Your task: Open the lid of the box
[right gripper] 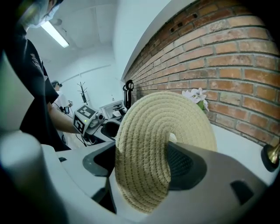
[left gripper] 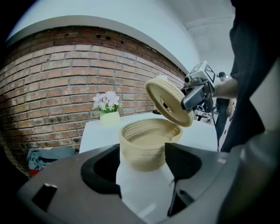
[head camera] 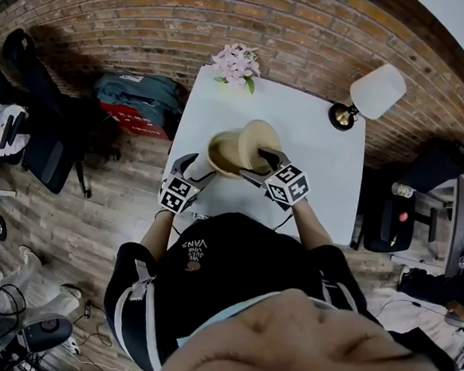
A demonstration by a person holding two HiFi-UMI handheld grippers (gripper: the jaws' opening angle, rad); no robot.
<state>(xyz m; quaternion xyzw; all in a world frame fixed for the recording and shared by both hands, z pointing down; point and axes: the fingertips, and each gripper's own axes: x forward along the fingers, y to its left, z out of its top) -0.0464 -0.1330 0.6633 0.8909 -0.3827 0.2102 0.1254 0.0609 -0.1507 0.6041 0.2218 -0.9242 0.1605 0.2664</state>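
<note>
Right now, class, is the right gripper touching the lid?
Touching. The right gripper view shows the right gripper shut on the woven lid, its edge pinched between the two jaws.

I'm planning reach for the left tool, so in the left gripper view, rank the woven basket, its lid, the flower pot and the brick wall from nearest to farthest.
1. woven basket: between the jaws of the left tool.
2. lid: upper right, held by the right tool.
3. flower pot: back left.
4. brick wall: behind everything.
</note>
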